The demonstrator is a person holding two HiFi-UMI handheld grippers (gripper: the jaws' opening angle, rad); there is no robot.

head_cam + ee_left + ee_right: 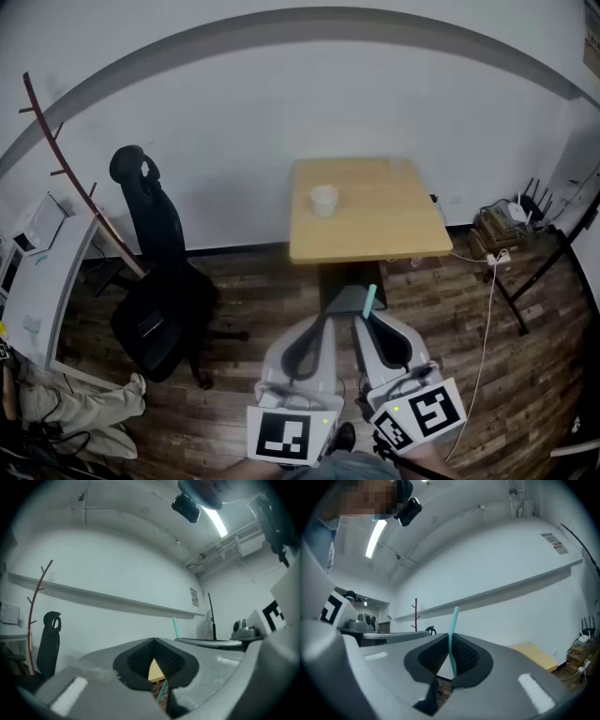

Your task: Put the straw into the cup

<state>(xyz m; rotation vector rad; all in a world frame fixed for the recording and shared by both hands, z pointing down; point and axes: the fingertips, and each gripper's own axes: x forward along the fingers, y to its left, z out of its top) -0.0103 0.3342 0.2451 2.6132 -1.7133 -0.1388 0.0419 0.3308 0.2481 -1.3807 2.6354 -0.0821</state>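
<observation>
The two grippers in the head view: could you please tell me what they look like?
The left gripper and right gripper have smooth, rounded, pale grey shells. Each claw is lined with dark ribbed pads. Each gripper carries a white cube printed with black square markers.

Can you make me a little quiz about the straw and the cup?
1. Which gripper holds the teal straw? A: left gripper. B: right gripper. C: neither.
2. True or false: the white cup stands on the floor.
3. Fill in: the black ____ stands left of the table in the head view.

Key: 1 B, its jaws are closed on the straw. 2 false, the cup stands on the table. 3 chair.
</observation>
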